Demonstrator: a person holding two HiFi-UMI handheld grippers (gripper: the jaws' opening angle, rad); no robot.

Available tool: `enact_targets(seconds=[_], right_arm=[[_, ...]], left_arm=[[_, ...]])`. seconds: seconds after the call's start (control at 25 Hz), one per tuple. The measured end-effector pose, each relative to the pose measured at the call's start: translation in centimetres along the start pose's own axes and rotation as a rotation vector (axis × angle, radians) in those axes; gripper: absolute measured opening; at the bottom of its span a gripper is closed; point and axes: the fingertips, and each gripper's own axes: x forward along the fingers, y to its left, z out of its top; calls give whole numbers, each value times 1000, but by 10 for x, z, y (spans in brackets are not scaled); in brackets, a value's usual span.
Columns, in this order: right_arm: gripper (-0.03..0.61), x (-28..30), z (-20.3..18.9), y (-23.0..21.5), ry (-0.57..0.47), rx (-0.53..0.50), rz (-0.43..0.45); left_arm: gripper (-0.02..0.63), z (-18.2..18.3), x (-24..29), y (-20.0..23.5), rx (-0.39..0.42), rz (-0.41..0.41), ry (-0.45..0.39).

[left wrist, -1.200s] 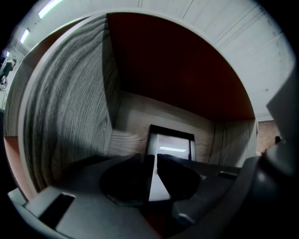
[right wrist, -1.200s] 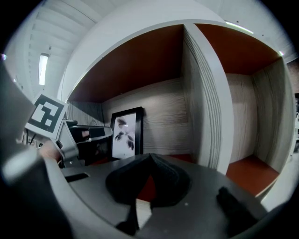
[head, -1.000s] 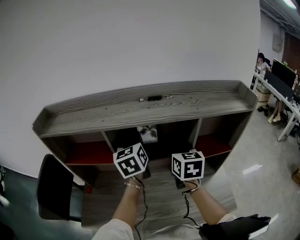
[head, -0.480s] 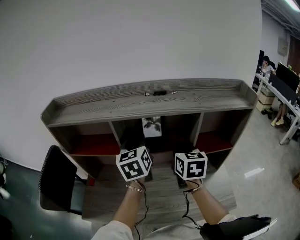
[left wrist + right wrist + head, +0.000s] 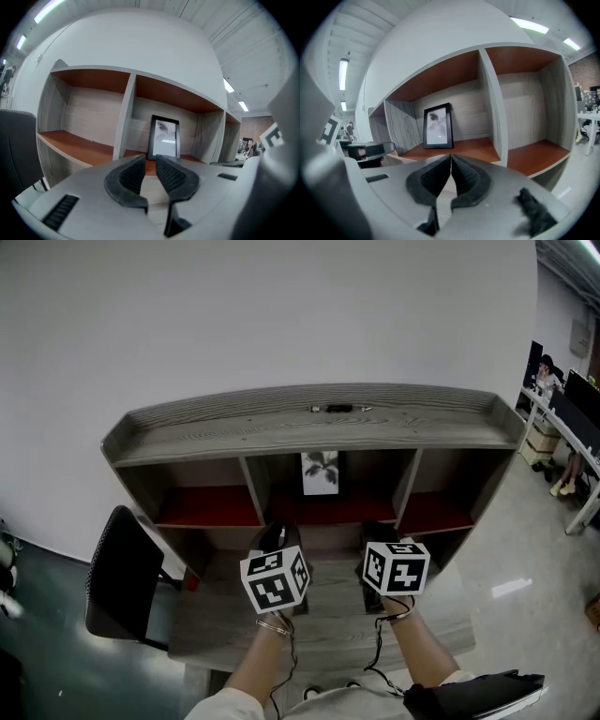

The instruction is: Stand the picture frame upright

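Frame (image 5: 320, 472) upright in shelf (image 5: 309, 423) middle bay. Left gripper (image 5: 150, 164) empty, jaws slightly apart, just closing; right gripper (image 5: 451, 163) empty, jaws together.

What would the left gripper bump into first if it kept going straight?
Probably the picture frame in the middle compartment; depth is unclear. The left gripper has just been closing its jaws, nothing between them.

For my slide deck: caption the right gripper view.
Right claw, shut and empty, faces a black picture frame standing upright deep inside the wooden shelf.
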Motion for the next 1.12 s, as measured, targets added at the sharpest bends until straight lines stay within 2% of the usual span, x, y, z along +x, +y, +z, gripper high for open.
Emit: enact_targets(seconds=[0.4, 0.6, 0.76, 0.96, 1.12], right_arm=[[32, -17, -39, 0, 1, 46, -48], [32, -33, -71, -6, 29, 49, -98], [32, -43, -91, -12, 57, 9, -148], [32, -44, -97, -13, 83, 4, -151], [31, -43, -90, -16, 87, 10, -138]], left_arm=[[15, -53, -35, 16, -30, -23, 81], [12, -81, -47, 22, -39, -57, 123], [12, -102, -53, 20, -21, -54, 159], [12, -125, -55, 8, -72, -70, 214], [12, -121, -52, 4, -66, -69, 210]])
